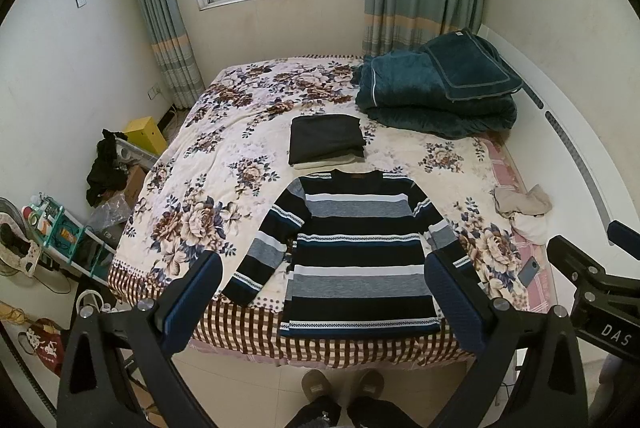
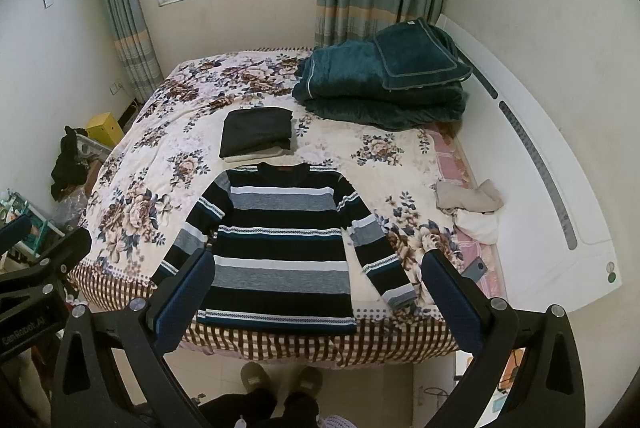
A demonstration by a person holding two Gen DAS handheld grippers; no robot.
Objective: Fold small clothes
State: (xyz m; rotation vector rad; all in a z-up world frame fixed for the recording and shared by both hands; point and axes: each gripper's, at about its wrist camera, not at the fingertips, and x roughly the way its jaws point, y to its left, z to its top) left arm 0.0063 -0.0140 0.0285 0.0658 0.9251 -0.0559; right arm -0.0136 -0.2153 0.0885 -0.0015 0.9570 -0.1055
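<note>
From the left wrist view, the left gripper point(image 1: 322, 298) hangs above the foot of the bed point(image 1: 224, 132), fingers point(image 1: 192, 304) wide apart and holding nothing. The striped sweater point(image 1: 360, 260) lies flat at the bed's near edge, sleeves angled outward, collar just short of a dark folded garment point(image 1: 326, 140). From the right wrist view, the right gripper point(image 2: 318, 298) also has its fingers spread apart, empty, above the sweater's hem, with a teal quilt point(image 2: 384, 88) well beyond

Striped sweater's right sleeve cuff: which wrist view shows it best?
The right wrist view: the navy, grey and white striped knit sweater's cuff lies clear between the fingers. In the left wrist view a finger covers it.
</note>
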